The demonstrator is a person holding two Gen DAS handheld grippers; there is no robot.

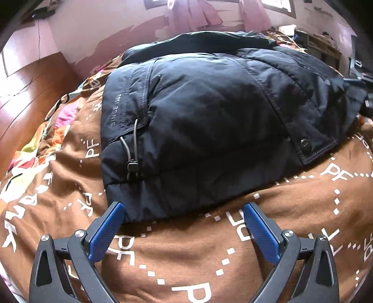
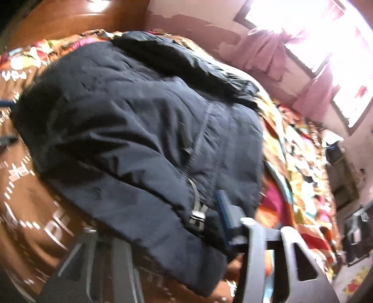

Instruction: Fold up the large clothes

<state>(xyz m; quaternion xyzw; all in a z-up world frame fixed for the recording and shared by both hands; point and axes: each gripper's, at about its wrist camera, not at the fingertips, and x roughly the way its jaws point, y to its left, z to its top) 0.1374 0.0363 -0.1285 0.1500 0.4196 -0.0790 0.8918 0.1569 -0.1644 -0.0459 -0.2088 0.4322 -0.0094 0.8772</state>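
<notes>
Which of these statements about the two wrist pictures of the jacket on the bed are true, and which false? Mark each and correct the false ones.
1. The dark jacket lies on a brown bedcover with white lettering. True.
2. The left tool is clamped on the jacket's hem. False: its blue fingers stand wide apart, short of the hem, holding nothing.
3. White print on the jacket reads "SINCE 1983". True.
4. The curtains at the window are green. False: they are pink.
5. The right tool is far from the jacket. False: it is right at the jacket's edge near the drawcord toggle, with fabric over its fingers.
</notes>
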